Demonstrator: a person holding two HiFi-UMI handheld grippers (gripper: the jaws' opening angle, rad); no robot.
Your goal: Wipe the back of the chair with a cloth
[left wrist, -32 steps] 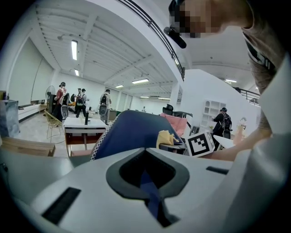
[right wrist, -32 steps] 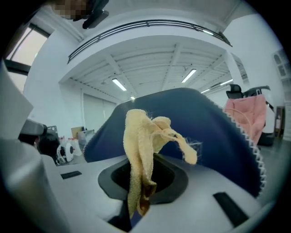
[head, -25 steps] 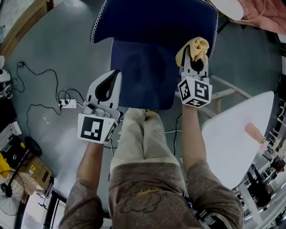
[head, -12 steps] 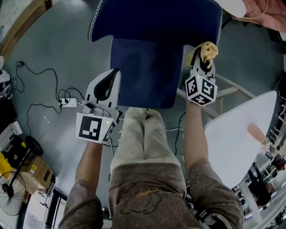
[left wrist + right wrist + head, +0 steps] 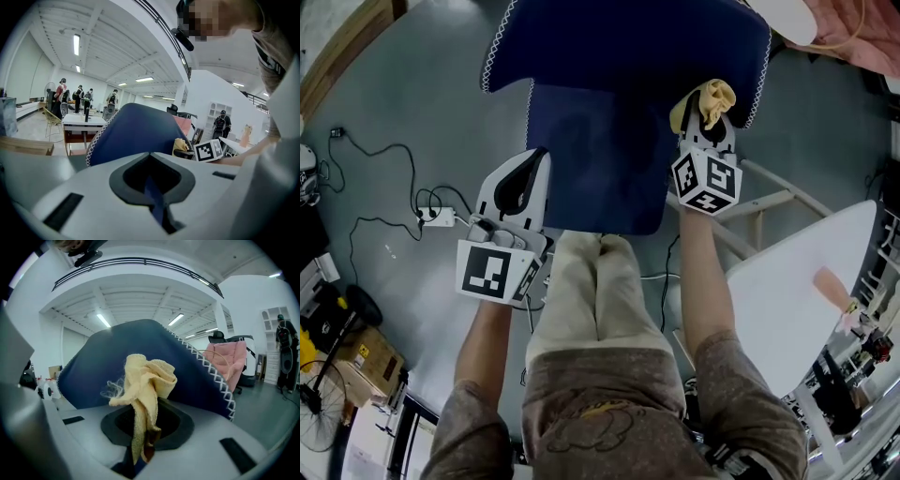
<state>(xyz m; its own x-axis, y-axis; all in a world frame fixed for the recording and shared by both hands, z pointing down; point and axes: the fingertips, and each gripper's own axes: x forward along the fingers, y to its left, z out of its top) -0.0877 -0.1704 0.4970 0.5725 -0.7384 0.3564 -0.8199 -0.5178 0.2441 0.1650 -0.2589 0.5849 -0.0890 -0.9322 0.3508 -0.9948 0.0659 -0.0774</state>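
Head view: looks steeply down on a dark blue chair (image 5: pixel 619 112) edged with white zigzag stitching, directly ahead of a standing person's legs (image 5: pixel 598 291). Places the right gripper (image 5: pixel 704 120) at the right side of the chair back, a bunched yellow cloth (image 5: pixel 707 99) at its tip over the chair's right edge, contact unclear. Places the left gripper (image 5: pixel 534 161) just beside the left edge of the chair back. Takes in a white table (image 5: pixel 797 300) at right and a power strip (image 5: pixel 442 217) with cables on the grey floor at left. Left gripper view: finds the jaws drawn together, only a thin slit left, with a sliver of blue in it; unclear whether pinching fabric. Beyond them, catches the chair back, the cloth, the other gripper's marker cube (image 5: pixel 209 150), and distant people (image 5: pixel 75 96). Right gripper view: finds the jaws clenched on the yellow cloth, its bunched end upright before the blue chair back, with a pink chair (image 5: pixel 234 357) further off at right.
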